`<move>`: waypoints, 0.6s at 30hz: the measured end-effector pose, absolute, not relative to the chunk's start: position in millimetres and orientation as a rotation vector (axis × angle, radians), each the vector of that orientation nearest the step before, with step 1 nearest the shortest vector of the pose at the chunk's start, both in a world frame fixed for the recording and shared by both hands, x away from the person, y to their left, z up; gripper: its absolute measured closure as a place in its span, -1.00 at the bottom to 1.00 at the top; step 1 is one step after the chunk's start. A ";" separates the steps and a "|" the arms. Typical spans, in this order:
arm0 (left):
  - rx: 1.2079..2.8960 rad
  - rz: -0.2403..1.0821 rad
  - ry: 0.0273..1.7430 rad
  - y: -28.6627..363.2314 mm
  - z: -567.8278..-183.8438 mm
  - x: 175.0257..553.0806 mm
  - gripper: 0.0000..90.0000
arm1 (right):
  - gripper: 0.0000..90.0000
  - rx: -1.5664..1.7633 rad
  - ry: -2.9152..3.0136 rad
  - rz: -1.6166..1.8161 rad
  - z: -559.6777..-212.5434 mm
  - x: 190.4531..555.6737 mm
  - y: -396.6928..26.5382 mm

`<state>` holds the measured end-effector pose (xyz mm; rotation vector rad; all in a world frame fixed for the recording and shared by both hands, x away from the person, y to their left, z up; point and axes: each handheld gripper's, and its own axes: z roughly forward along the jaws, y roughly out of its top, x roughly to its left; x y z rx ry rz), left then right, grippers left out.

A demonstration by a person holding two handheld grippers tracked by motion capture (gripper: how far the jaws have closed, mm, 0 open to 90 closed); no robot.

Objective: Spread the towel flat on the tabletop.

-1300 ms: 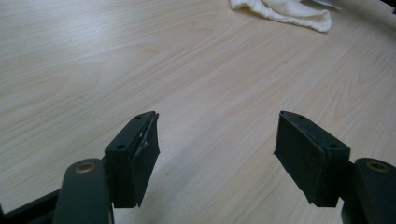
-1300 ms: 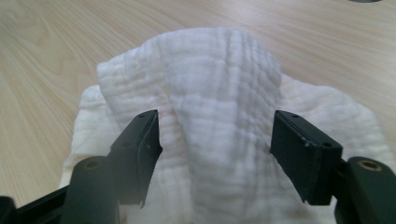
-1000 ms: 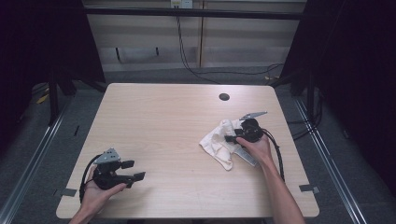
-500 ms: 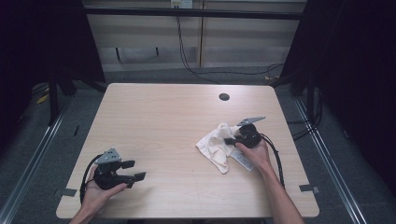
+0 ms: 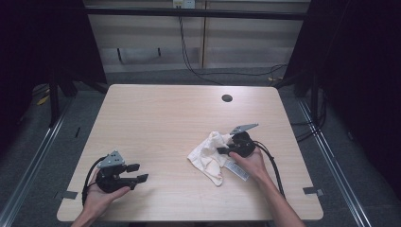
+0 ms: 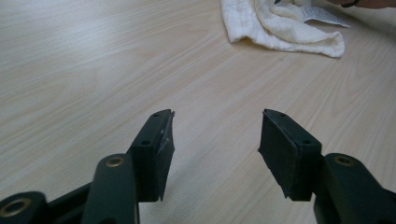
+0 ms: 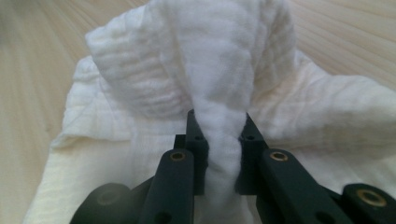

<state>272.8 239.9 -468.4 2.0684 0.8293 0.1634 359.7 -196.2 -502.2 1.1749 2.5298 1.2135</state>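
A crumpled white cloth [image 5: 206, 155] with a printed label [image 5: 235, 170] lies right of centre on the wooden table [image 5: 165, 118]. My right gripper [image 5: 221, 151] lies at the cloth's right side. Its jaws have just been closing and now pinch a raised fold of the cloth [image 7: 210, 70] between the right gripper [image 7: 219, 140] pads. My left gripper [image 5: 137, 173] rests near the front left corner, well apart from the cloth. In the left gripper view the left gripper [image 6: 215, 144] jaws have just been closing, stand open over bare wood, and the cloth [image 6: 275, 28] lies far ahead.
A dark round hole [image 5: 227, 98] sits in the table near its far right. Cables run across the floor behind the table, and metal rails flank both sides. Bare wood lies between the two grippers.
The right gripper shut on the cloth and pulled it leftward, a little nearer the person, bunching it up. The left gripper's jaws narrowed while that hand stayed in place.
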 end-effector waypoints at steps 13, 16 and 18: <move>2.103 0.058 0.722 201.0 -462.0 282.9 0.30 | 0.41 1.109 2.627 1.195 -493.8 338.4 -168.9; 2.112 0.060 0.681 187.4 -457.0 286.4 0.33 | 0.03 1.090 2.608 1.231 -485.8 329.9 -172.6; 2.106 0.059 0.675 181.4 -455.5 290.0 0.33 | -0.13 1.075 2.600 1.229 -476.1 327.3 -178.5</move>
